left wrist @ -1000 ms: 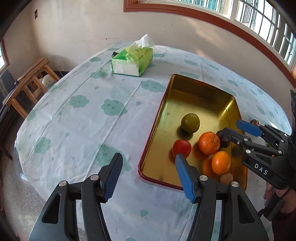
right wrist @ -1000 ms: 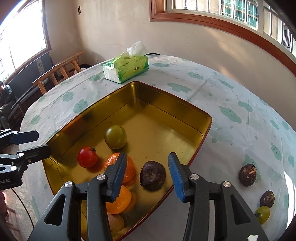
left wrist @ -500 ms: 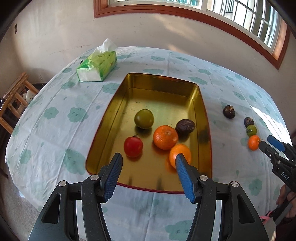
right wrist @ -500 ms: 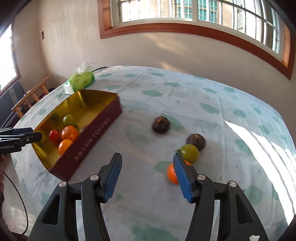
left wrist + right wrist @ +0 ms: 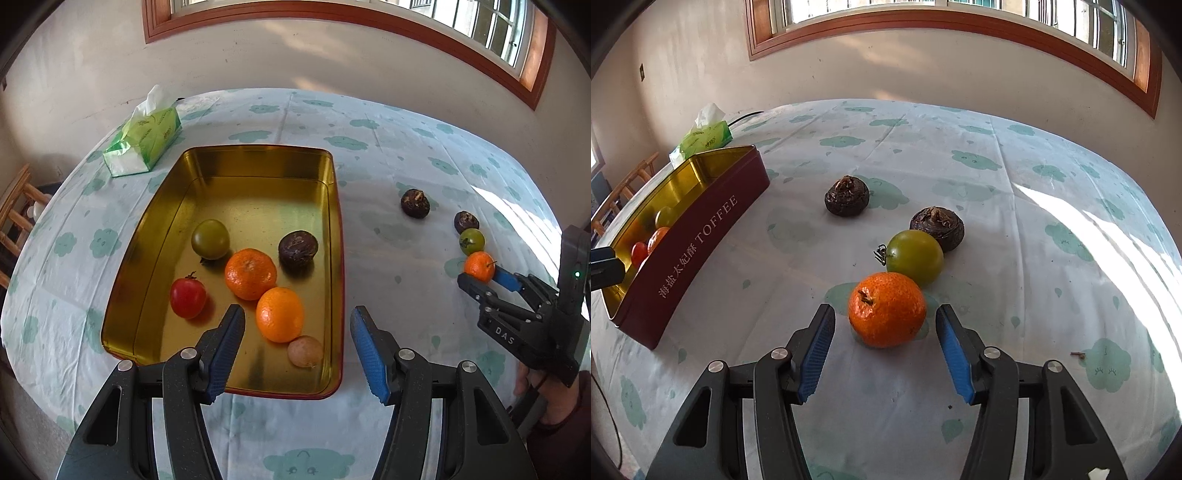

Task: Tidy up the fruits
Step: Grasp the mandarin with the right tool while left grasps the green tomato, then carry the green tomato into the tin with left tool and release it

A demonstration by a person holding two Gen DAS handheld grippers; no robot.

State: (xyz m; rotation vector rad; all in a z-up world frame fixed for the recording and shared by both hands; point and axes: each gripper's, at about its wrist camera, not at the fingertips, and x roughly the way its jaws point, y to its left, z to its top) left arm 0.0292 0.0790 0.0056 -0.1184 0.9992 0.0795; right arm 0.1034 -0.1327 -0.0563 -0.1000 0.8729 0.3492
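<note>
A gold tin tray [image 5: 258,162] with a red outside [image 5: 690,243] holds a green tomato [image 5: 209,239], a red tomato [image 5: 187,297], two oranges [image 5: 250,273], a dark chestnut-like fruit [image 5: 297,248] and a small tan fruit [image 5: 305,351]. My left gripper [image 5: 297,343] is open above the tray's near end. On the cloth lie an orange [image 5: 886,309], a green tomato [image 5: 915,256] and two dark fruits [image 5: 846,195]. My right gripper [image 5: 884,343] is open, its fingers either side of the orange, just short of it; it also shows in the left wrist view [image 5: 480,282].
A green tissue box [image 5: 146,142] stands beyond the tray's far left corner. A wooden chair [image 5: 18,210] is past the table's left edge. The wall and a window frame lie behind the round table with its cloud-pattern cloth [image 5: 997,155].
My right gripper has left the tray, swung right and closed in on the loose orange. My left gripper has turned to face the tray more squarely.
</note>
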